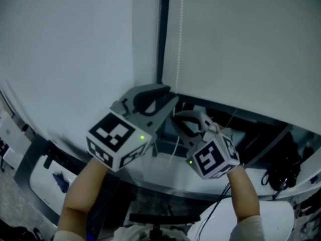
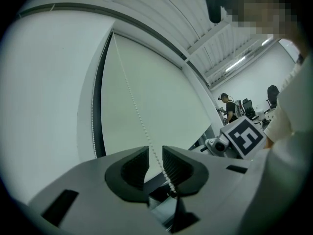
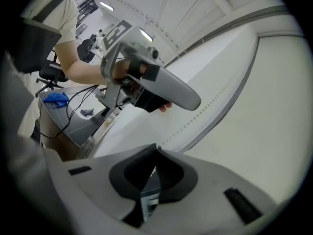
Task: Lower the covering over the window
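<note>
White bead chain (image 2: 139, 116) hangs free between the parted jaws of our left hand-held gripper (image 2: 155, 153). Our right hand-held gripper (image 3: 156, 148) pinches that chain beside the blind (image 3: 274, 121).

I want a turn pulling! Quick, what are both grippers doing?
Left gripper: jaws open, bead chain passing between them.
Right gripper: jaws closed on the bead chain.

wall (image 1: 65, 44) at left | window frame (image 1: 162, 34) just right of wall | bead chain (image 1: 179, 34) between window frame and roller blind (image 1: 241, 44) | left claw (image 1: 168, 98) either side of bead chain, up-left of right claw (image 1: 176, 118) | right claw on bead chain, lower down
</note>
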{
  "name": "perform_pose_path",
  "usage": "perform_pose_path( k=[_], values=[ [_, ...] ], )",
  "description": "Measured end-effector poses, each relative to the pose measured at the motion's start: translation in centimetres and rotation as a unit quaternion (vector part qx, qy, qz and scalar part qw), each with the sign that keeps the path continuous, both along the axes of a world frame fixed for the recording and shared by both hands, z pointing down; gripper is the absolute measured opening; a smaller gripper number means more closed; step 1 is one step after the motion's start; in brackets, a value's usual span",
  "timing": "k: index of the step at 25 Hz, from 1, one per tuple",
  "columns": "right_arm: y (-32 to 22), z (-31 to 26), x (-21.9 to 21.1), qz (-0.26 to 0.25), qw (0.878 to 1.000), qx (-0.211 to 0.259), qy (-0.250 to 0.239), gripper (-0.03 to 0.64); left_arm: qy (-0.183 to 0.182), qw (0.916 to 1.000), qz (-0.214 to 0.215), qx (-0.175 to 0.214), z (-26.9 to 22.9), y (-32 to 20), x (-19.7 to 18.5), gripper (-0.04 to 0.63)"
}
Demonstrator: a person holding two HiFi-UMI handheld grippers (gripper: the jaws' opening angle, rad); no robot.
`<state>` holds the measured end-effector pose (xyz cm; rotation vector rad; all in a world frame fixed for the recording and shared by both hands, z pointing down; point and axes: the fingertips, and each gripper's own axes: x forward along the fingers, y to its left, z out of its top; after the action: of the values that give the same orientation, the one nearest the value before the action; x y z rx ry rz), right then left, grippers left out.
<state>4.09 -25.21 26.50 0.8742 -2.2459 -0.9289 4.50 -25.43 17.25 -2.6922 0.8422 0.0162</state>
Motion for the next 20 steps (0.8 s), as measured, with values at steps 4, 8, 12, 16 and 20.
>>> perform_pose_path(
  k=[4, 8, 12, 16, 20],
  values=[
    [0.0, 2.7, 0.0, 0.007, 0.999, -0.014, 0.047, 0.005, 0.009, 0.9999, 0.006, -0.006, -1.2, -0.5, 0.5, 0.1],
    [0.4, 8.3, 0.0, 0.009, 0.994, -0.062, 0.086, 0.005, 0.008, 0.9999, 0.005, -0.006, -1.8, -0.9, 1.1, 0.101],
    [1.2, 13.3, 0.0, 0.01, 0.99, -0.107, 0.096, 0.005, 0.009, 0.9998, 0.003, -0.019, -1.0, -1.6, 1.3, 0.101],
    [1.1, 14.5, 0.0, 0.019, 0.988, -0.119, 0.096, 0.005, 0.014, 0.9998, -0.004, -0.012, -1.3, -2.0, 1.1, 0.1],
    [0.5, 14.6, 0.6, 0.028, 0.987, -0.121, 0.101, 0.005, 0.02, 0.9997, -0.016, 0.002, -1.8, -2.1, 0.7, 0.098]
  ],
)
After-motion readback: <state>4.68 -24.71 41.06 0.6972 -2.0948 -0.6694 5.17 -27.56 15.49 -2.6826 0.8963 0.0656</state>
